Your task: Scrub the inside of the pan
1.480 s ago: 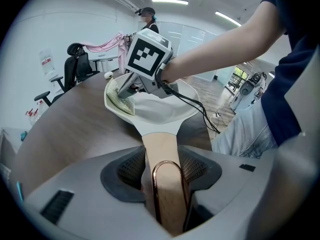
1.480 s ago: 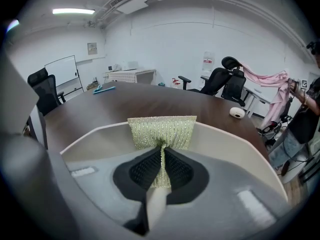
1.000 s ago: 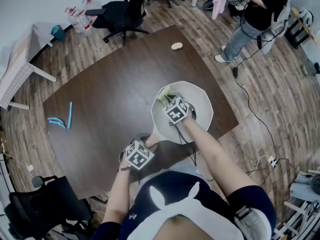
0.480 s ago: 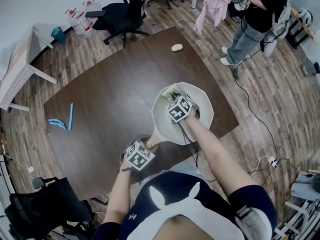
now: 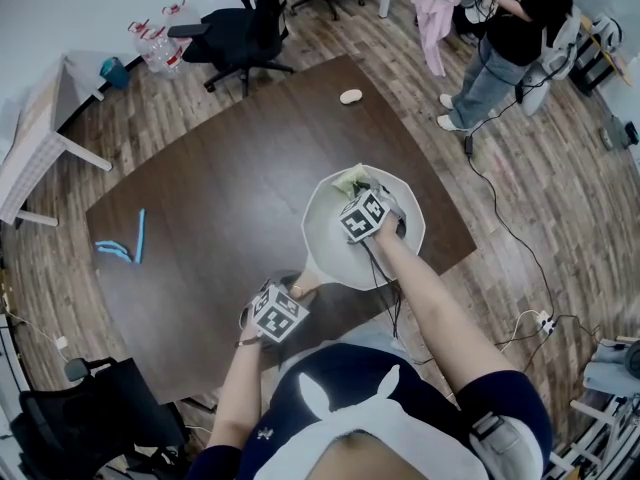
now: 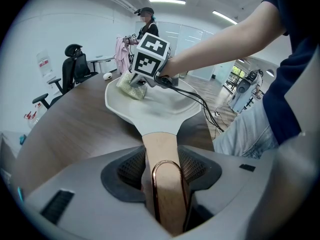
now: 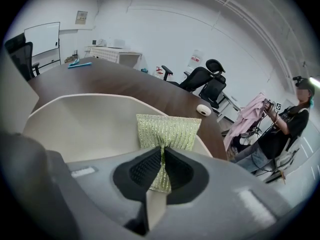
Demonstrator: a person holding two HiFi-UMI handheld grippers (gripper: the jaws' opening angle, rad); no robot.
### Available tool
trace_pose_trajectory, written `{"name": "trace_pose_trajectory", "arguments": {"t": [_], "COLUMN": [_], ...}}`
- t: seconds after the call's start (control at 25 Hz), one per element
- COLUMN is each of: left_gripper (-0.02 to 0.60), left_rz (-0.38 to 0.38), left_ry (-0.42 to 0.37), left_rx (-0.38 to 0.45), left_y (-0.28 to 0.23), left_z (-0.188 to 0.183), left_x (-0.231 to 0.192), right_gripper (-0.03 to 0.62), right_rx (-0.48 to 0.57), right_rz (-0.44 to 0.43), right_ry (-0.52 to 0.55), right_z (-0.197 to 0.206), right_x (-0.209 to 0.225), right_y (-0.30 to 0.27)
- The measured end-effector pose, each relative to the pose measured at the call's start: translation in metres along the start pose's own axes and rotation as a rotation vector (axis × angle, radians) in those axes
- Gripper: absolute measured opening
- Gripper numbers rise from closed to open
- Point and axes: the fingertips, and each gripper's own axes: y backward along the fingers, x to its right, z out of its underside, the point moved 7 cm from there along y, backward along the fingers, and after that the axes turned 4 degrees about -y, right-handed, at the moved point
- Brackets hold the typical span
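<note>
While the left gripper (image 6: pixel 165 170) has its jaws partly apart and pressed against both sides of the pan's wooden handle (image 6: pixel 161 144), whose copper hanging loop (image 6: pixel 169 181) lies between them, the right gripper (image 7: pixel 162 160) has its jaws drawn almost together, pinching the lower edge of a yellow-green scrubbing pad (image 7: pixel 168 131). That pad stands up out of the jaws and sits inside the cream-coloured pan (image 5: pixel 322 233), against the wall farthest from the person. The pan rests flat on the dark wooden table (image 5: pixel 220 188), close to the table's right corner and beside its near edge, with the handle reaching back toward that near edge, where the left gripper meets it. In the head view the right gripper's marker cube hangs over the middle of the pan, and a cable runs from it back along the forearm. Near the table's far corner lies a small pale round object (image 5: pixel 351 96), well apart from the pan, and a few light blue strips (image 5: pixel 125 240) lie by the left corner. Beyond the table stand black office chairs (image 5: pixel 240 28), and a person (image 5: pixel 505 38) stands on the plank floor off the right side holding pink cloth.
</note>
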Motion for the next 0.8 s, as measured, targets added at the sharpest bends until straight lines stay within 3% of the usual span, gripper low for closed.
{"name": "trace_pose_trajectory", "arguments": {"t": [0.8], "left_gripper": [0.201], "left_rz": [-0.006], "left_ry": [0.010], "left_rx": [0.011], "left_y": [0.001], "left_z": [0.000], "left_x": [-0.003], "right_gripper": [0.023], "right_rx": [-0.123], "right_rz": [0.116], "right_ry": [0.069], "right_z": [0.016], "right_x": [0.012], "right_y": [0.005]}}
